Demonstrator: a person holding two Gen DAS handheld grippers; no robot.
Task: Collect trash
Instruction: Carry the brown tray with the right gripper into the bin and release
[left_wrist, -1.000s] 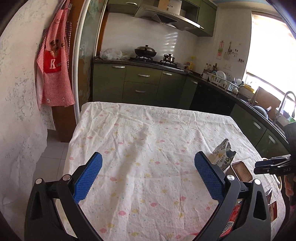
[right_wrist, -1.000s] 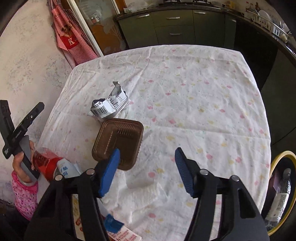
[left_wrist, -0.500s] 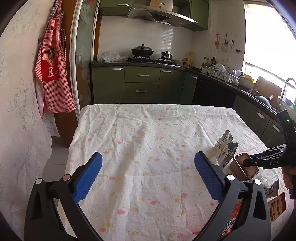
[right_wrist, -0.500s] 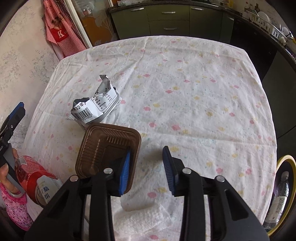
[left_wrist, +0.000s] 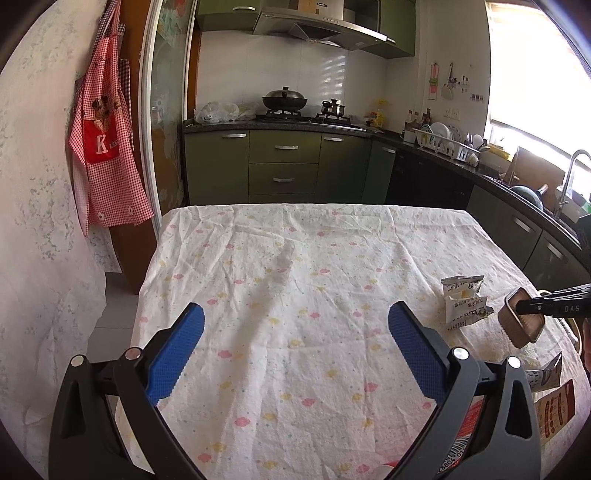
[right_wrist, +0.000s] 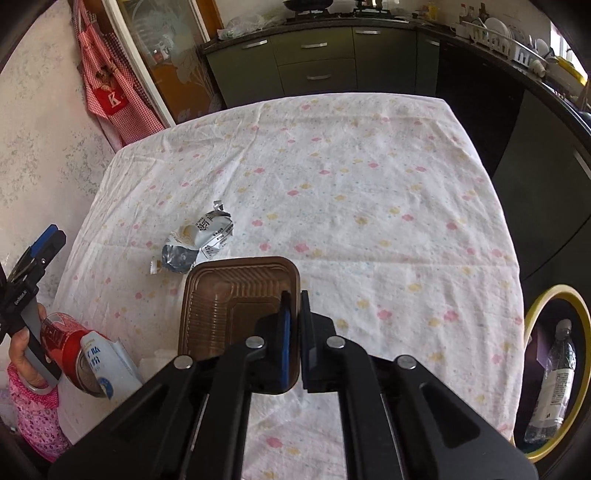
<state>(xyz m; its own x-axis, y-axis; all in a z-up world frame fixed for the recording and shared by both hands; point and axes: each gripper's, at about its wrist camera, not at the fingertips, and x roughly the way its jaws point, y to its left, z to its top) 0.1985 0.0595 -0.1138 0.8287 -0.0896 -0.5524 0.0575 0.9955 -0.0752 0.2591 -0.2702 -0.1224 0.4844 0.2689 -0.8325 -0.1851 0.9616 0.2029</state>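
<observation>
A brown plastic tray (right_wrist: 236, 295) sits near the table's front, and my right gripper (right_wrist: 294, 295) is shut on its right rim. In the left wrist view the tray (left_wrist: 521, 325) hangs tilted from the right gripper (left_wrist: 517, 306) at the far right. A crumpled silver-white wrapper (right_wrist: 199, 243) lies on the cloth just beyond the tray and shows again as the wrapper (left_wrist: 463, 301). My left gripper (left_wrist: 295, 332) stands open above the flowered tablecloth (left_wrist: 295, 280) with nothing between its fingers.
A red can (right_wrist: 62, 332) and a torn white packet (right_wrist: 107, 365) lie at the table's left front by a hand. Printed wrappers (left_wrist: 554, 402) lie at the front edge. A yellow-rimmed bin (right_wrist: 554, 291) holding a plastic bottle (right_wrist: 554, 373) stands on the floor to the right.
The right jaws have closed from wide apart onto the tray's right rim, and the tray now tilts up. The left gripper has stayed open and hardly moved.
</observation>
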